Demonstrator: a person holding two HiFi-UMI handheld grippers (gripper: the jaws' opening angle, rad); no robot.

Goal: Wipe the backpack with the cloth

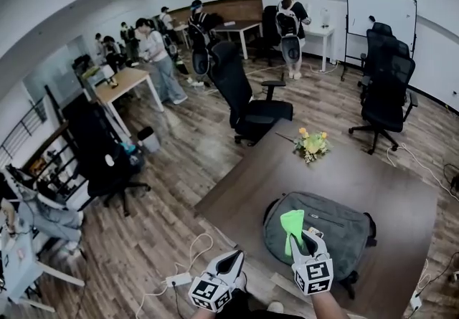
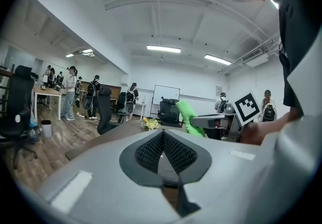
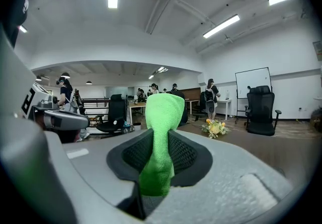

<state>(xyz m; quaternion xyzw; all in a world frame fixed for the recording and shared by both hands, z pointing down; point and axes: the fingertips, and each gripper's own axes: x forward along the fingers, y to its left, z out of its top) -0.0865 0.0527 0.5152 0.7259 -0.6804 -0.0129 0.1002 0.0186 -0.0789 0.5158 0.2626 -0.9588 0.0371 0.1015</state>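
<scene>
the right tool [image 1: 304, 237] pinches the green cloth [image 1: 292, 221] tight between its jaws, and the cloth sticks up past the tips. the left tool [image 1: 231, 262] is pressed together with nothing in it, off to the left of the backpack [image 1: 333, 230]. the backpack lies flat on the brown table [image 1: 258, 174] under the cloth, but i cannot tell if they touch. some flowers [image 1: 312, 144] sit farther back on the table.
</scene>
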